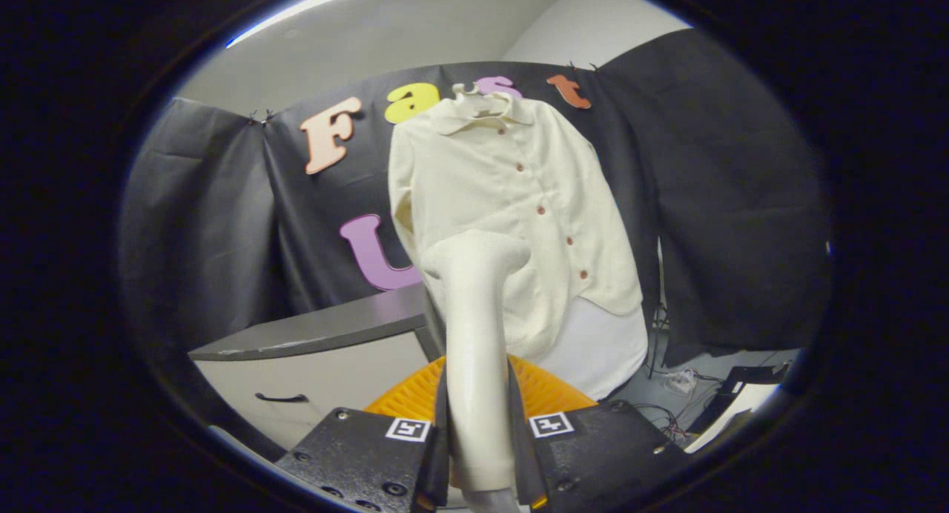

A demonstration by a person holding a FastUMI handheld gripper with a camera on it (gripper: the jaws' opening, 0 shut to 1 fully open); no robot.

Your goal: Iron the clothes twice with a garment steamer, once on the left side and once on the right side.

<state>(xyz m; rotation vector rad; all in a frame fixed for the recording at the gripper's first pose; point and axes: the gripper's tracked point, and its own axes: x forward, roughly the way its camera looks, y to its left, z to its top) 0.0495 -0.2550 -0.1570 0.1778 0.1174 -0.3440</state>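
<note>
A cream shirt (511, 202) with brown buttons hangs on a hanger in front of the booth's black wall. My gripper (478, 442) is shut on the cream garment steamer (474, 335), both fingers pressing its handle. The steamer stands upright between the fingers, and its head (474, 253) reaches up to the lower left part of the shirt's front. Whether the head touches the cloth I cannot tell. An orange ribbed thing (545, 391) sits just behind the handle, partly hidden by it.
A grey-topped cabinet (319, 350) with a drawer handle stands left of the shirt. Below the shirt hangs a white panel (608, 350). Cables and a power strip (678, 383) lie on the floor to the right.
</note>
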